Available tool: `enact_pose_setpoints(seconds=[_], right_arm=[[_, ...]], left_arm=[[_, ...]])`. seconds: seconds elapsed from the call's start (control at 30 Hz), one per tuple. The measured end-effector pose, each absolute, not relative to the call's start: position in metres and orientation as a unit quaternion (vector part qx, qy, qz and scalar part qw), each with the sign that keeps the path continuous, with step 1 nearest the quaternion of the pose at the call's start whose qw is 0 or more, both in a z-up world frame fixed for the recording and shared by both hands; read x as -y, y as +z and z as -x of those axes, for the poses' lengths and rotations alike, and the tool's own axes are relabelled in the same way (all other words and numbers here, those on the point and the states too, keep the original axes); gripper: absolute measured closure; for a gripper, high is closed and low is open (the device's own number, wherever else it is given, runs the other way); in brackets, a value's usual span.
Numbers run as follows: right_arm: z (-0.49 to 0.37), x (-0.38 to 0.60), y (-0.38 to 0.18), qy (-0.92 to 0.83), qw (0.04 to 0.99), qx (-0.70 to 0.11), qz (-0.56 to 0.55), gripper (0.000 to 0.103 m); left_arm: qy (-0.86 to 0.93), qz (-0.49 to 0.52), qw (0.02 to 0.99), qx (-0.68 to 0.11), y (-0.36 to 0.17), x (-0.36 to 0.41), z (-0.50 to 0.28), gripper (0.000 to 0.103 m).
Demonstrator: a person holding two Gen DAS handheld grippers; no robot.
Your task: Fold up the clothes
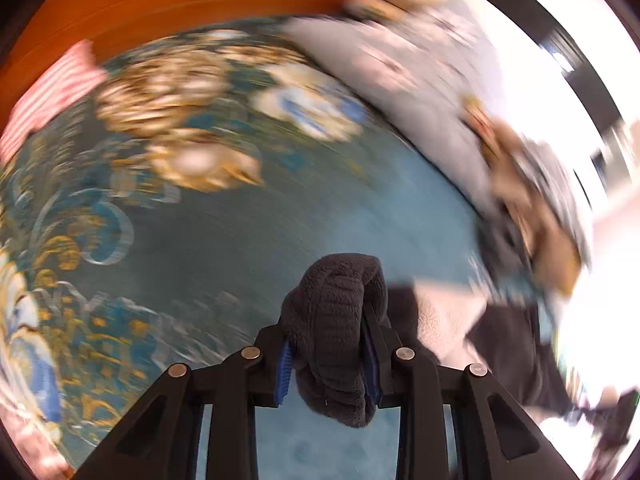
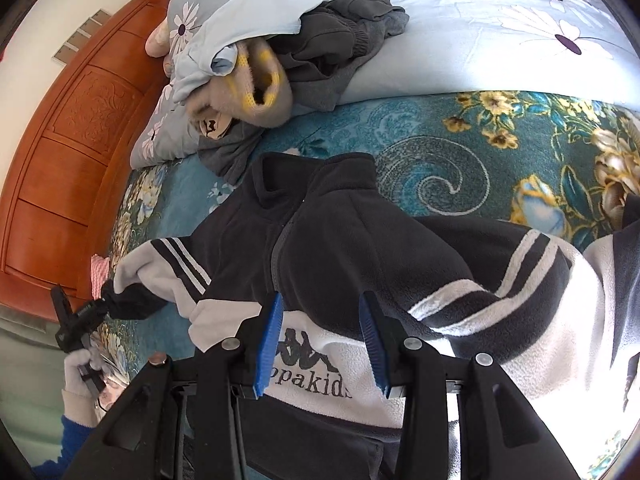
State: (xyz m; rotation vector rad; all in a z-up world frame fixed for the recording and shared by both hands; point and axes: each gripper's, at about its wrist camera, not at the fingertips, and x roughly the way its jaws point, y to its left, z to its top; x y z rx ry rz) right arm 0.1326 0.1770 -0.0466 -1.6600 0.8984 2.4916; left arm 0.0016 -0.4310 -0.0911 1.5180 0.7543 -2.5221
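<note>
A black and white fleece jacket [image 2: 340,240] lies spread on the teal floral blanket [image 2: 460,148], collar toward the pillows, with a "kids" logo [image 2: 308,364] on its white chest. My left gripper [image 1: 328,332] is shut on the dark cuff of the jacket's sleeve [image 1: 332,320]; in the right wrist view it [image 2: 100,308] holds that sleeve end [image 2: 132,300] stretched out to the left. My right gripper [image 2: 320,320] is open, hovering over the jacket's chest with nothing between its blue pads. The left wrist view is motion-blurred.
A heap of other clothes [image 2: 320,40] and a beige knit item [image 2: 256,88] lie on pillows [image 2: 168,136] by the orange wooden headboard [image 2: 72,152]. A light blue floral quilt [image 2: 480,20] covers the far side. A pink striped cloth [image 1: 52,92] lies near the headboard.
</note>
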Motion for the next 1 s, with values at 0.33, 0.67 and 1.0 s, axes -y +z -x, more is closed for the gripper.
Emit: enact_pose_setpoints(seconds=[0.33,0.67,1.0], right_arm=[[-0.111,-0.182,-0.038,0.812,0.016,-0.242,0.531,0.062],[-0.029,-0.208,-0.086,0.79,-0.021,-0.215,0.575,0.062],[0.019,-0.211,-0.152,0.741,-0.049,-0.278,0.61,0.04]], left_arm=[[-0.781,-0.573,0.168,-0.183,-0.153,0.46,0.016,0.073],[-0.78,-0.555,0.161,-0.24,-0.162,0.47,-0.011,0.072],[-0.78,-0.542,0.136,-0.28,-0.16,0.48,-0.028,0.071]])
